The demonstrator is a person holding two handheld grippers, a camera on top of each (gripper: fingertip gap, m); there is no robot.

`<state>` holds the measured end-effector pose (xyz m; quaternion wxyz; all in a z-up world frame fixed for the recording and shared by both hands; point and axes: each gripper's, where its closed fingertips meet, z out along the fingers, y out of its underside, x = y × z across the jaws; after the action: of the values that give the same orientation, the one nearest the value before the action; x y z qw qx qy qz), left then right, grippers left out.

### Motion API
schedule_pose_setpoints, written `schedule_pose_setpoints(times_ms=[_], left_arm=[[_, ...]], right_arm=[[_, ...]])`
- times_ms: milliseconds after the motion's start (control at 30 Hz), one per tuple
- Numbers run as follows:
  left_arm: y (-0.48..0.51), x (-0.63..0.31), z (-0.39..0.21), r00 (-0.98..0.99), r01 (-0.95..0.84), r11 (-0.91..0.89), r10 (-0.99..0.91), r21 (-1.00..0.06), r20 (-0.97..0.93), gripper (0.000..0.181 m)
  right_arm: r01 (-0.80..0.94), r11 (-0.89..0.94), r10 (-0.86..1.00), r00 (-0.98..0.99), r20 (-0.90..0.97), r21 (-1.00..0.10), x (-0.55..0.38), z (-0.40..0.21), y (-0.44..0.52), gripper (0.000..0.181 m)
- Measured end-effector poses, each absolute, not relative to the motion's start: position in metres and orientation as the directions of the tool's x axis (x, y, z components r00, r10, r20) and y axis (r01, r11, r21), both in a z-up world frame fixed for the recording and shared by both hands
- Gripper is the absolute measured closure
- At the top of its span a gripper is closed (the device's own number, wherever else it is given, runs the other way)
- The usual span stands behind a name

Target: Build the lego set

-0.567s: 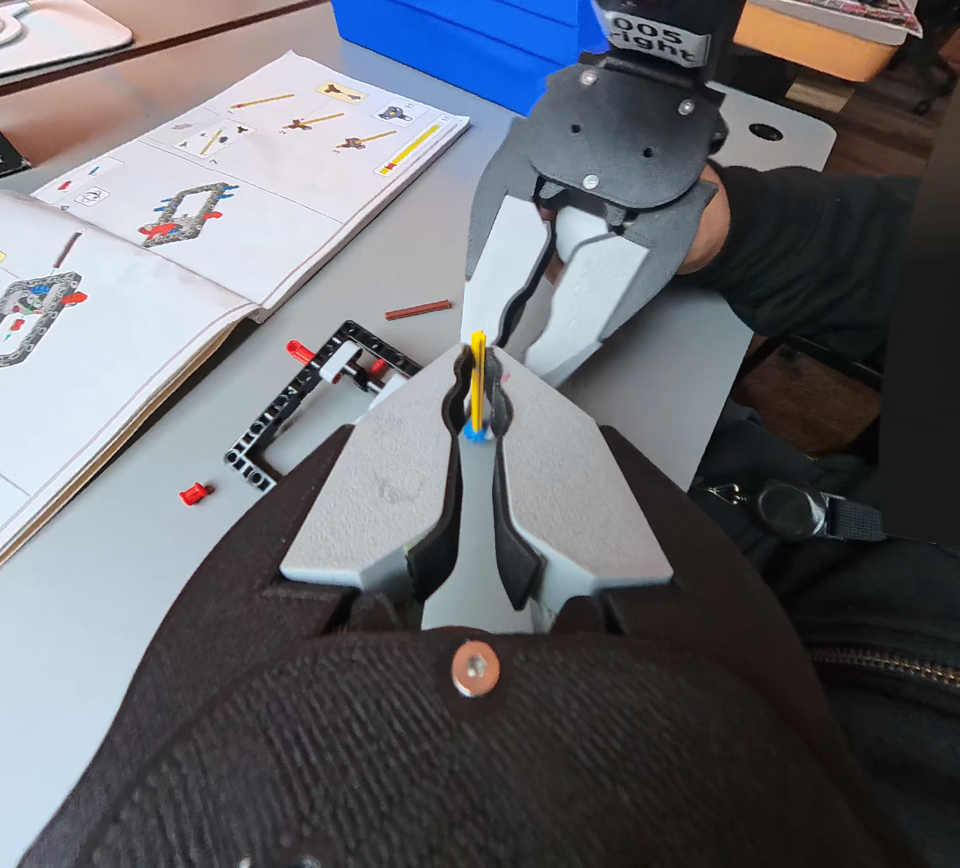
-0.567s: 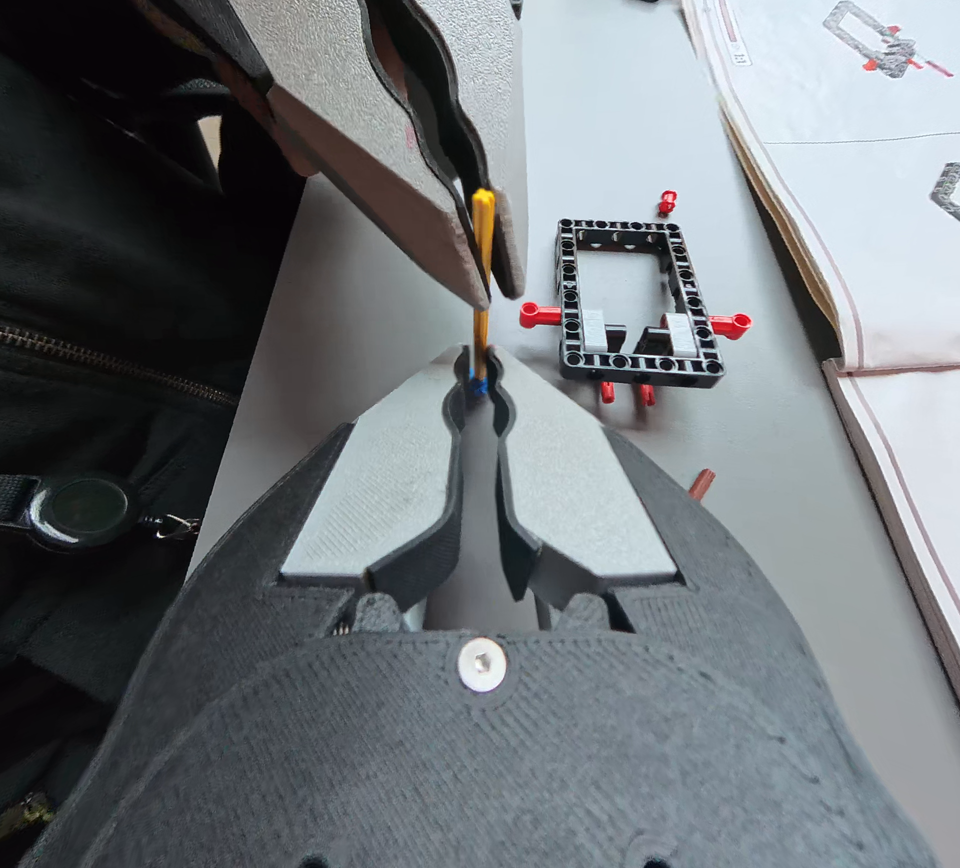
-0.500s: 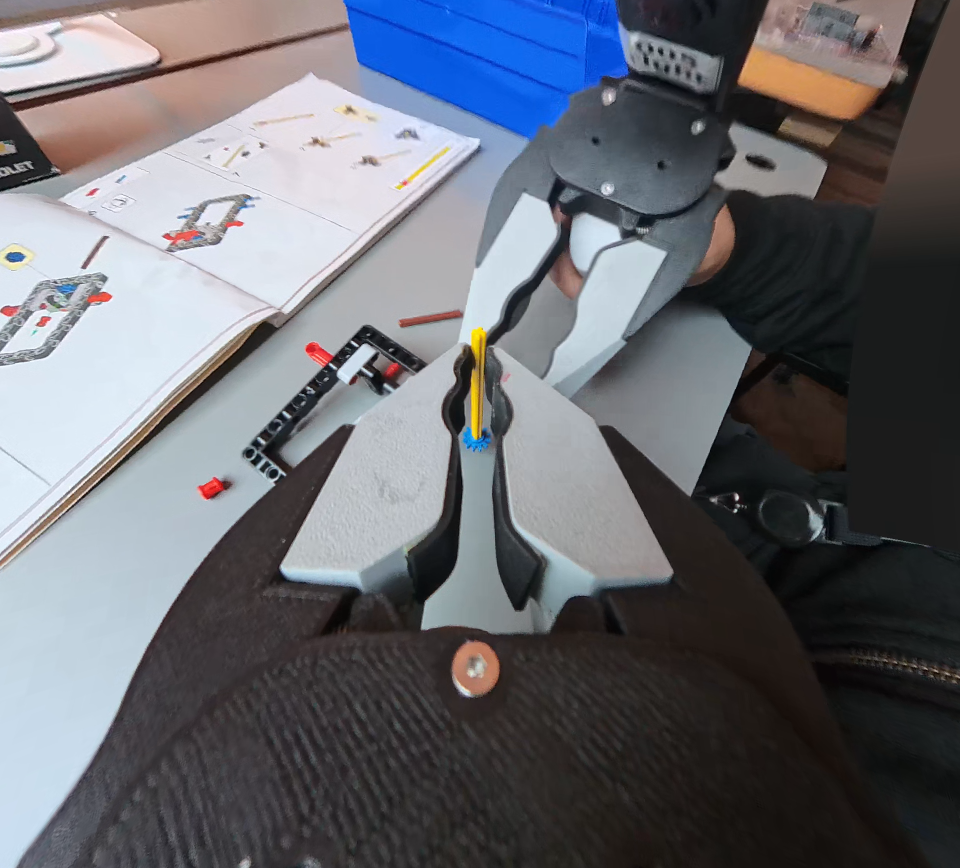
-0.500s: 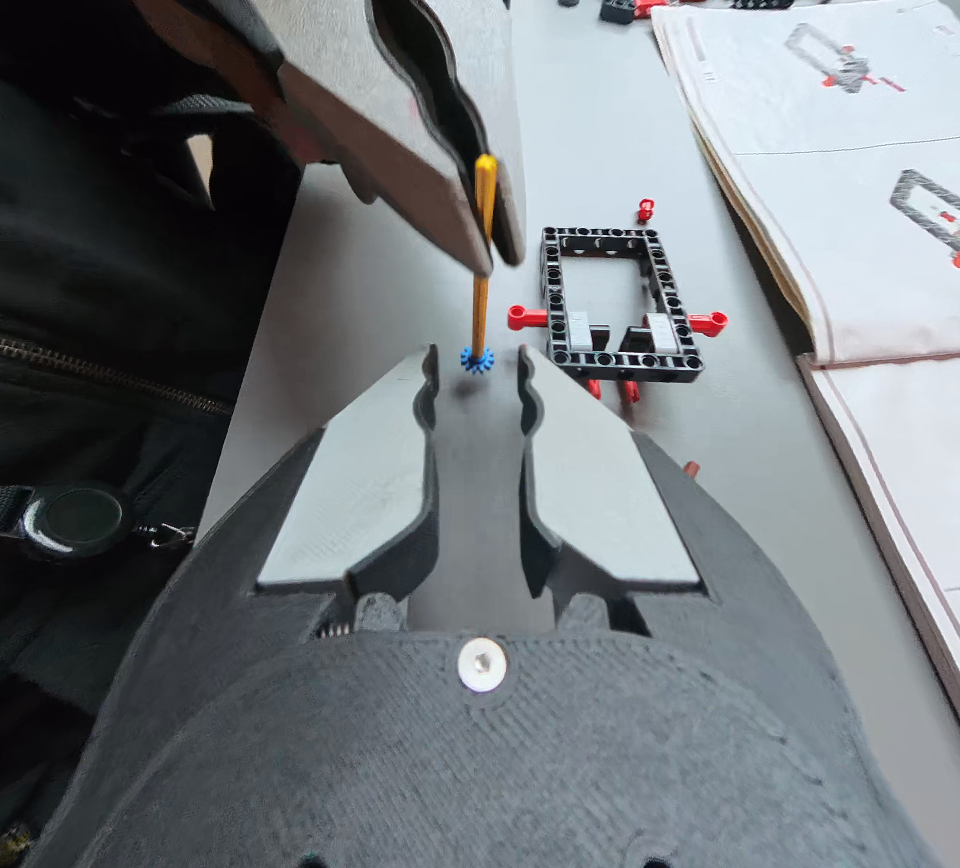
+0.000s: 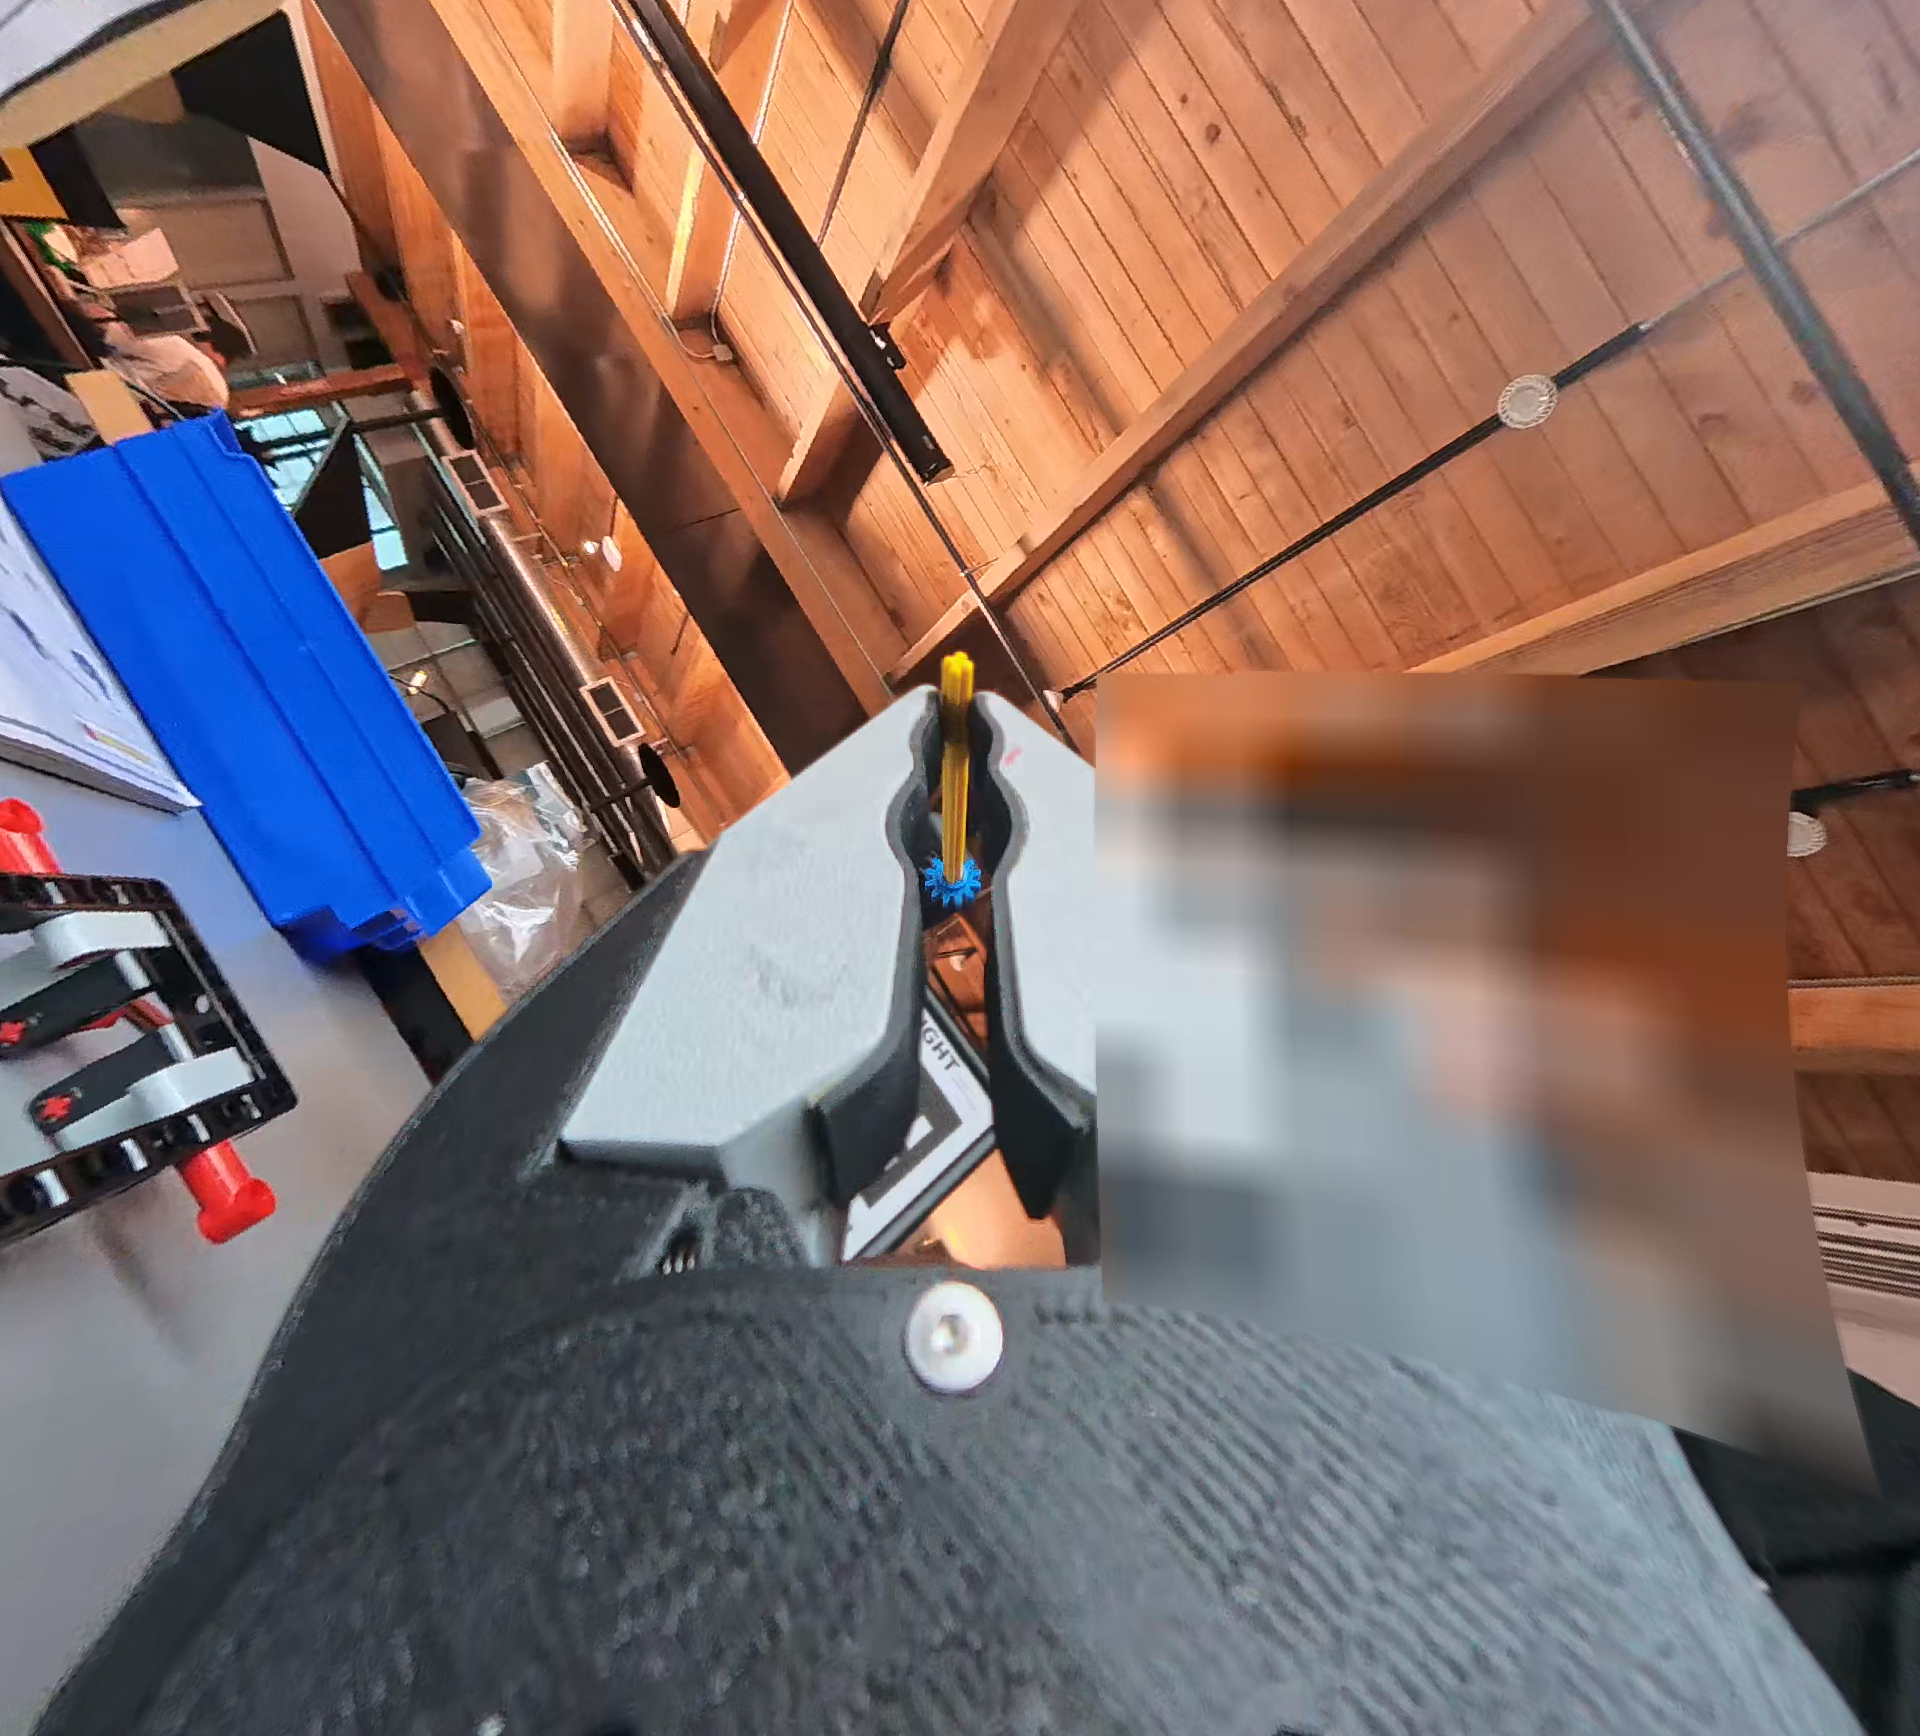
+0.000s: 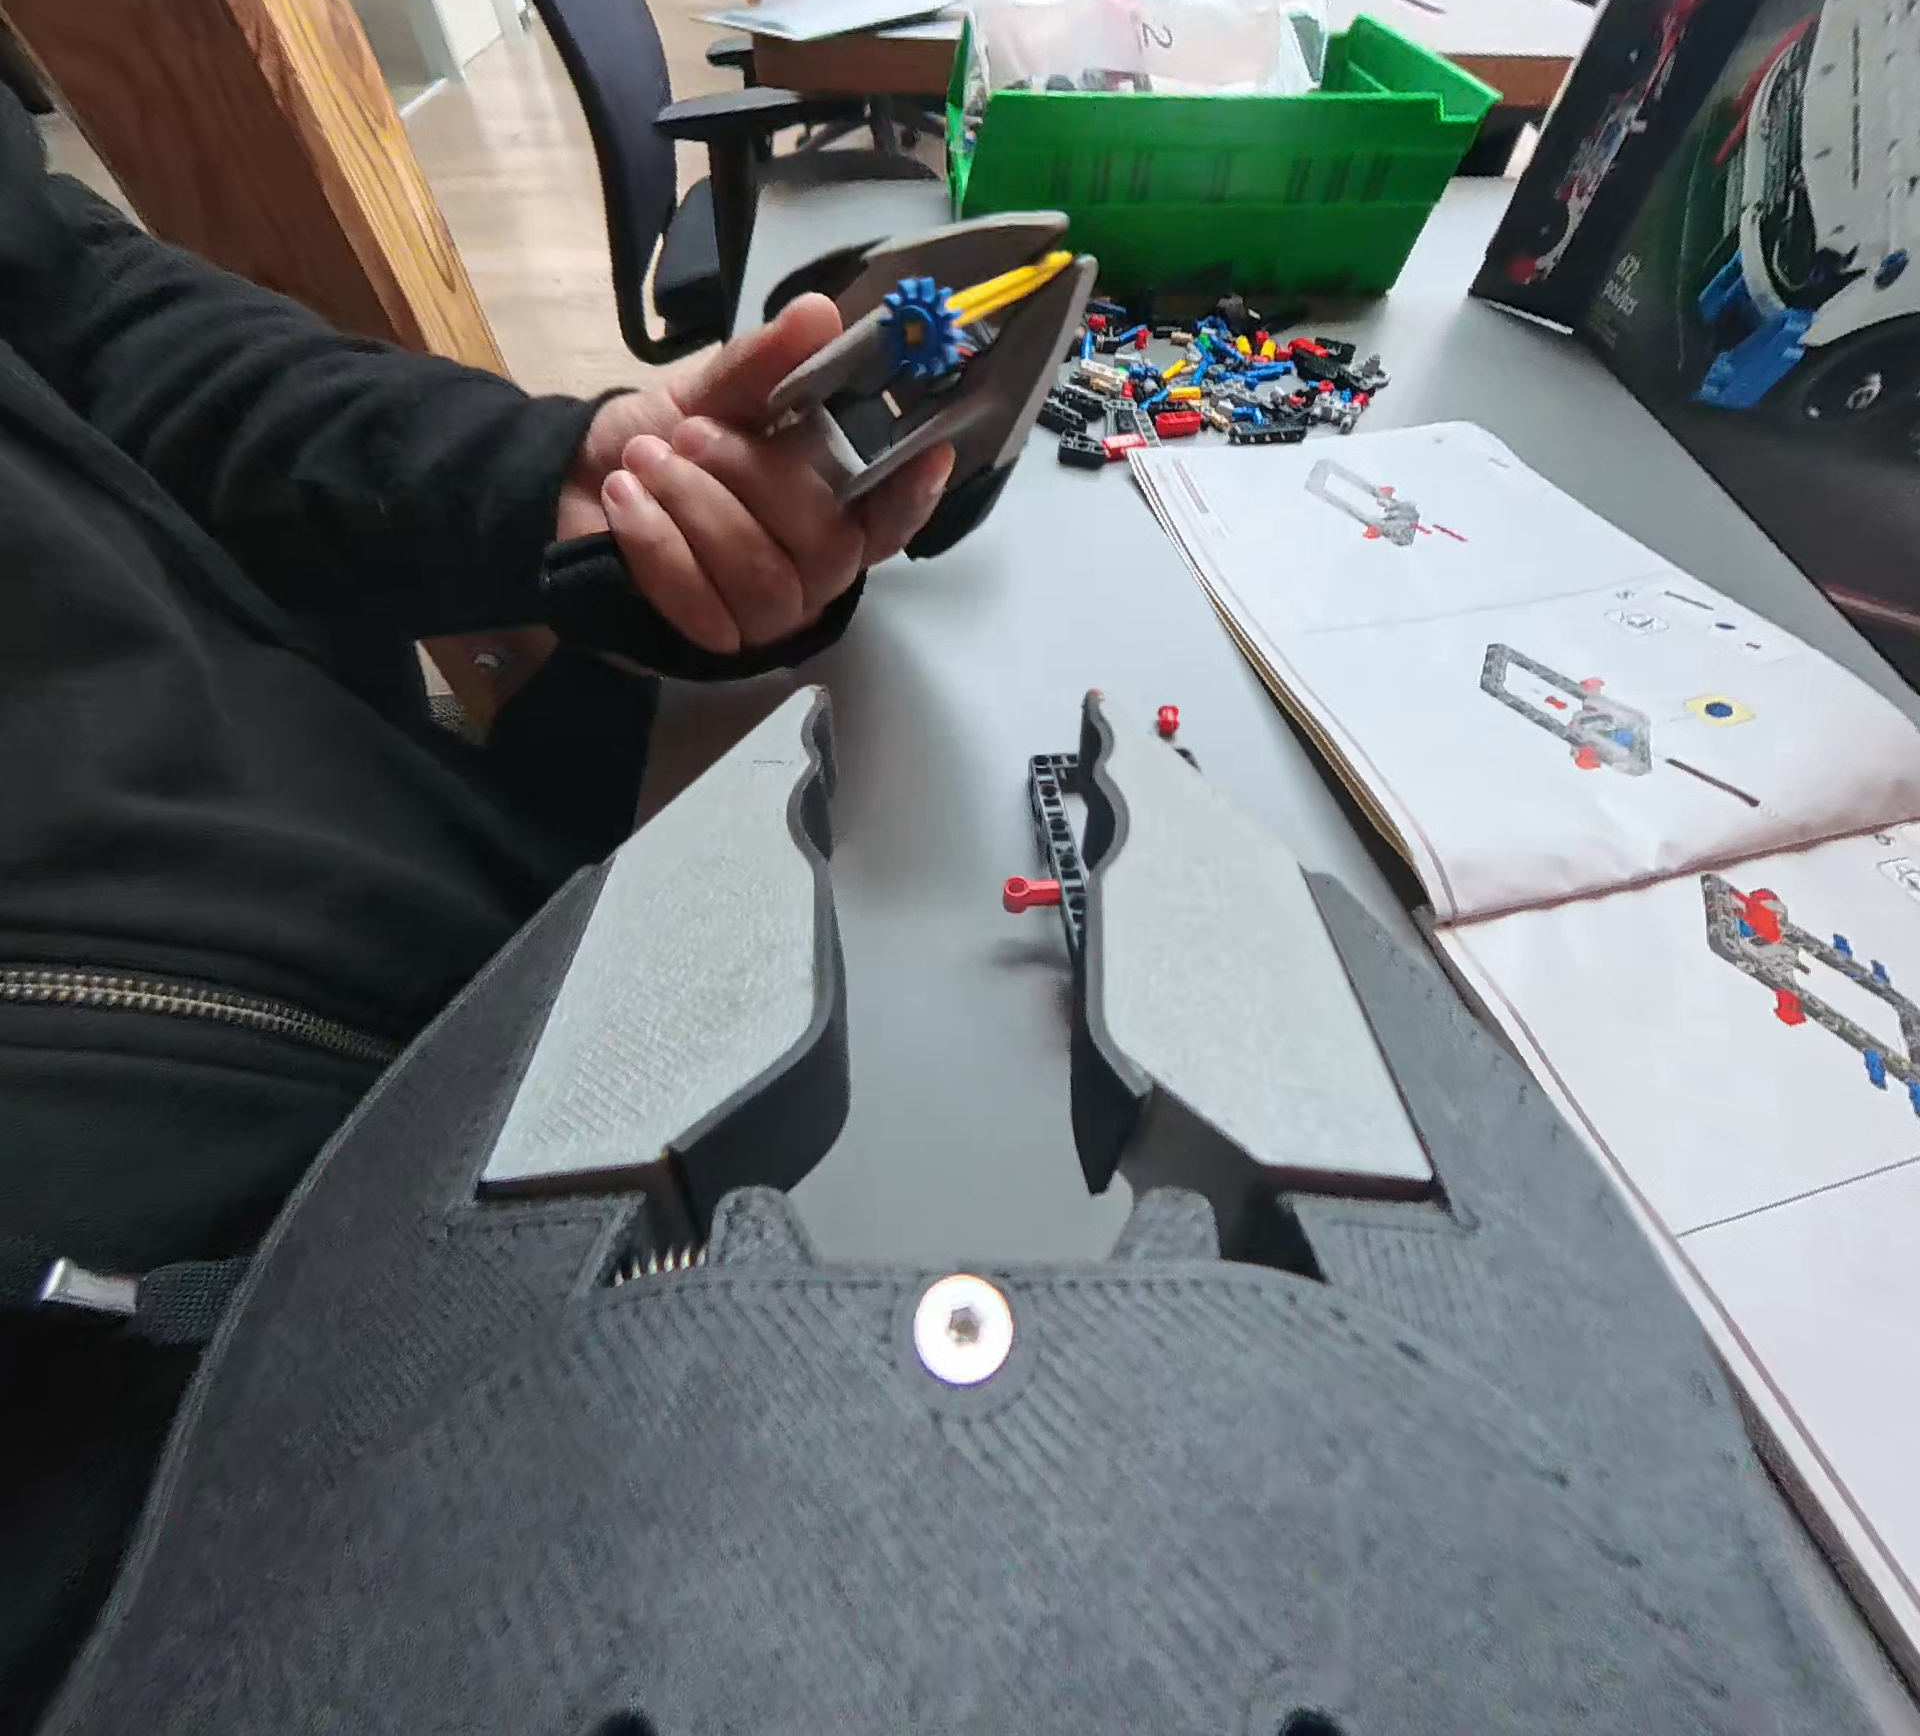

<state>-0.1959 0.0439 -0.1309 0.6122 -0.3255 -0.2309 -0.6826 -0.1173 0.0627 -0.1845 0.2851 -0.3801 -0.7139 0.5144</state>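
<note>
Grey tabletop [image 6: 935, 626] under a slatted wooden ceiling [image 5: 1195, 180]. Two bins — one blue [image 5: 249, 678] at left, one green [image 6: 1195, 169] at upper centre. One open instruction booklet [image 6: 1507, 678], right. One loose brick pile [image 6: 1205, 377] before the green bin. One black frame [image 6: 1055, 839], centre, on the table. Left gripper [image 5: 956, 710] clamped on one yellow axle [image 5: 955, 772] carrying one blue gear [image 5: 952, 878]. Right gripper [image 6: 956, 730] spread wide, empty.

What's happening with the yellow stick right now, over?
Left hand-held gripper shut on thin yellow plastic axle, small blue gear on its end. Right hand-held gripper open, empty. Black rectangular beam frame on table, nothing blocking.
</note>
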Motion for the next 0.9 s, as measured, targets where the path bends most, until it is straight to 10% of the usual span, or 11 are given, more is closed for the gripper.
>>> schedule_pose_setpoints(times_ms=[33, 900], left_arm=[[0.044, -0.195, -0.130, -0.047, 0.986, -0.149, -0.688, -0.078, 0.725, 0.178], [0.060, -0.173, -0.135, -0.101, 0.995, -0.072, -0.666, 0.071, 0.739, 0.176]], right_arm=[[0.240, 0.187, 0.835, -0.550, 0.025, -0.953, -0.117, -0.182, 0.062, 0.138], [0.006, 0.024, 0.903, -0.429, 0.019, -1.000, -0.148, -0.155, 0.053, 0.151]])
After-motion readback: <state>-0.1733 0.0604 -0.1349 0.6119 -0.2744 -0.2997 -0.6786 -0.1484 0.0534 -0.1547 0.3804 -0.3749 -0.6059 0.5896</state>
